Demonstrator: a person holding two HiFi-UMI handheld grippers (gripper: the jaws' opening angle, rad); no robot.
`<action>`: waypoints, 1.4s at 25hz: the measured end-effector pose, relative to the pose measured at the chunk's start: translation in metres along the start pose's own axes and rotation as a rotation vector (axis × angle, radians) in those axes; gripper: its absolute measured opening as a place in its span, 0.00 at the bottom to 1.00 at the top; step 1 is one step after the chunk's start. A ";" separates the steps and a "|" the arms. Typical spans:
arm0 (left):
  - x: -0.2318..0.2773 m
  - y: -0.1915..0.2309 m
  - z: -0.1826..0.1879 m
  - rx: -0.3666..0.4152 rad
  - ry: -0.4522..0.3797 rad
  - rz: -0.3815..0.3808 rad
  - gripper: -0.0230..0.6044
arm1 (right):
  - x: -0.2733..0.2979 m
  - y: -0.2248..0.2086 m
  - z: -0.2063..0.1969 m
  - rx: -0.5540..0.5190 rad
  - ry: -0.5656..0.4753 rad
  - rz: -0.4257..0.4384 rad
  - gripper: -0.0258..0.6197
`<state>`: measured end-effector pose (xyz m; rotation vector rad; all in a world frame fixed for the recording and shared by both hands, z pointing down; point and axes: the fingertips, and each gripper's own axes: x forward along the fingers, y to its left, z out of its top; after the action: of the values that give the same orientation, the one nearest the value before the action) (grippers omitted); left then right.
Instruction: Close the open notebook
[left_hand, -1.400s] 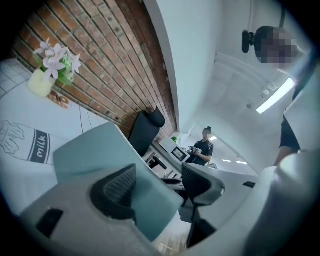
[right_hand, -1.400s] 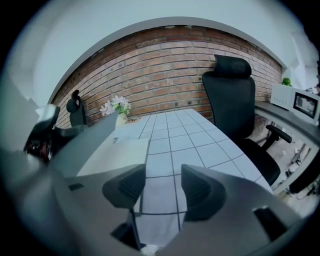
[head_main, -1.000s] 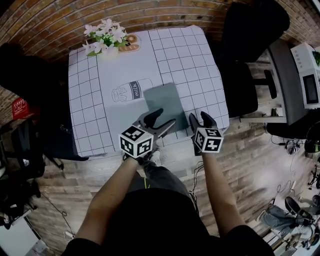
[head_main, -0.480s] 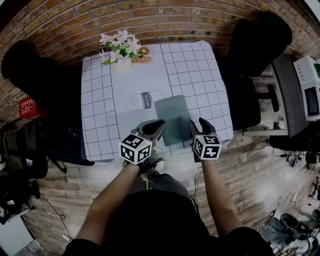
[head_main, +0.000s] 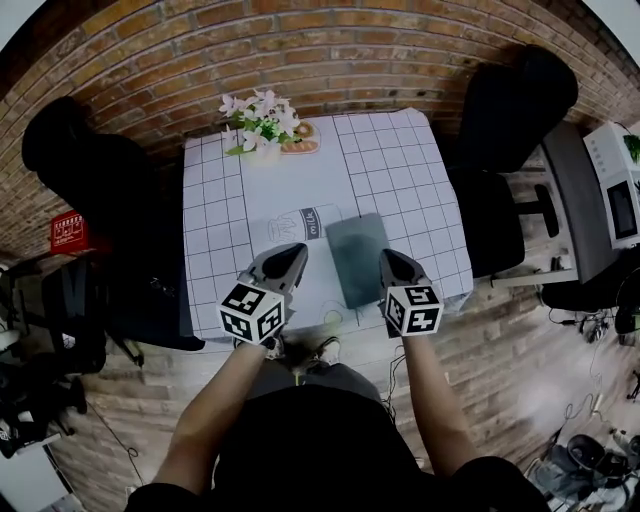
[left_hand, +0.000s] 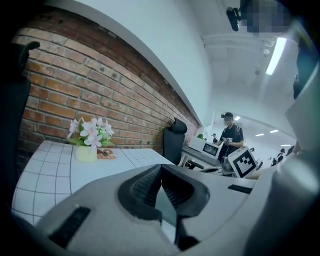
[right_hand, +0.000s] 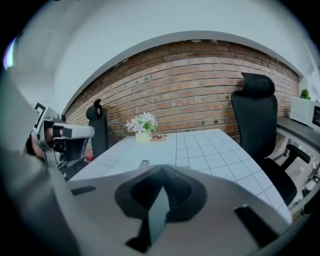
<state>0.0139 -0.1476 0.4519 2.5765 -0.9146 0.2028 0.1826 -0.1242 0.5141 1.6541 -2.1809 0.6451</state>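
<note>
Notebook already shut, near the table's front edge

The grey-green notebook (head_main: 360, 258) lies flat and closed on the checked table (head_main: 400, 160), so the task looks done. It seems light and thin, with a smooth, fairly stiff cover that is best pinched at a free edge. The left gripper (head_main: 290, 256) and the right gripper (head_main: 392, 262) flank it, lifted clear. The jaws of both have just clenched together with nothing between them
</note>
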 end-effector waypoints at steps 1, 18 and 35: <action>-0.007 0.003 0.010 0.015 -0.021 0.006 0.08 | -0.003 0.003 0.006 -0.003 -0.013 0.001 0.06; -0.138 -0.015 0.157 0.279 -0.345 0.040 0.08 | -0.080 0.045 0.108 -0.016 -0.263 -0.043 0.06; -0.218 -0.027 0.209 0.374 -0.490 0.100 0.08 | -0.178 0.057 0.168 0.060 -0.492 -0.093 0.06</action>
<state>-0.1377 -0.0896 0.1951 2.9942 -1.2797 -0.2725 0.1783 -0.0570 0.2717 2.1103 -2.4009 0.2986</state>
